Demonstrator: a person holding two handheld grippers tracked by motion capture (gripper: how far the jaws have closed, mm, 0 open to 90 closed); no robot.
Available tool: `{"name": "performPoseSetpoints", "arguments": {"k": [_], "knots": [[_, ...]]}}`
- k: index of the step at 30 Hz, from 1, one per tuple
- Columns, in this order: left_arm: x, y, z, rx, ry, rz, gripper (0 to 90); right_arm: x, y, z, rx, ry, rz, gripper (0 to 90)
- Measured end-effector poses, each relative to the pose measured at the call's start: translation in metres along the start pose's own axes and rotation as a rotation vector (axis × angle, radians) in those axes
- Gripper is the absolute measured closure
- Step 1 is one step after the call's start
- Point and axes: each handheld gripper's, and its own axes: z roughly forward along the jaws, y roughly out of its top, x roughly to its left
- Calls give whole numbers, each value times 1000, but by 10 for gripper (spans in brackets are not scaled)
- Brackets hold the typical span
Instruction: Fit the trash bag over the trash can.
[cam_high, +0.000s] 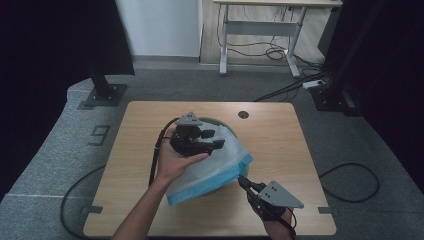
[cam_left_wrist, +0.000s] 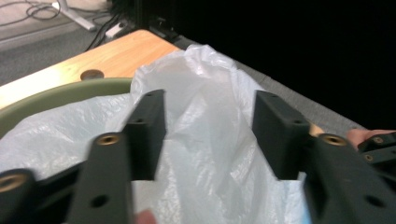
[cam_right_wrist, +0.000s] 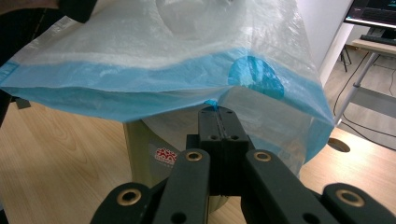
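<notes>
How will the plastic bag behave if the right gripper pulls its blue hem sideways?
Probably floppy: the bag sags and creases over the bin. Likely very light, since a thin pinch by the right gripper holds its hem up. The film looks smooth, so it may slip or stretch rather than drag the bin.

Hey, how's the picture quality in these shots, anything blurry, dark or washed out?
High view: sharp and evenly lit on the table, dark at both sides. Left gripper view: soft; the near jaws and the plastic bag look blurred, black at the upper right. Right gripper view: clearest; the bag's blue edge is crisp, slightly bright at the top.
</notes>
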Motion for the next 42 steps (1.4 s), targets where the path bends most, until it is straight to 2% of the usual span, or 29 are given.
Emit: {"name": "performPoseSetpoints", "arguments": {"k": [1,3,5,6,11,16,18,25,35,42], "knots": [[0,0,2,5,4,-2,554,0,0,0,-1,0,0,889],[0,0,4,15,1,-1,745,0,1,0,-2,0,0,889],[0,0,3,1,20,5,884,0,1,-1,-3,-1,-1,889],[1,0,3,-9,22,1,898,0,1,-1,-3,-2,-3,889],[6,-1,-7,-78,68,0,899,-2,0,-2,1,-10,-4,889],[17,-3,-24,-155,101,-31,900,-3,-3,0,11,-23,-15,889],[20,-5,-32,-171,122,-29,900,-3,-5,2,15,-22,-13,889],[38,-15,-54,-229,158,-80,900,-3,-9,9,30,-16,-6,890],[61,-36,-76,-276,206,-143,900,-8,-17,16,57,-13,8,891],[70,-53,-85,-268,227,-167,900,-16,-25,17,76,-56,17,891]]}}
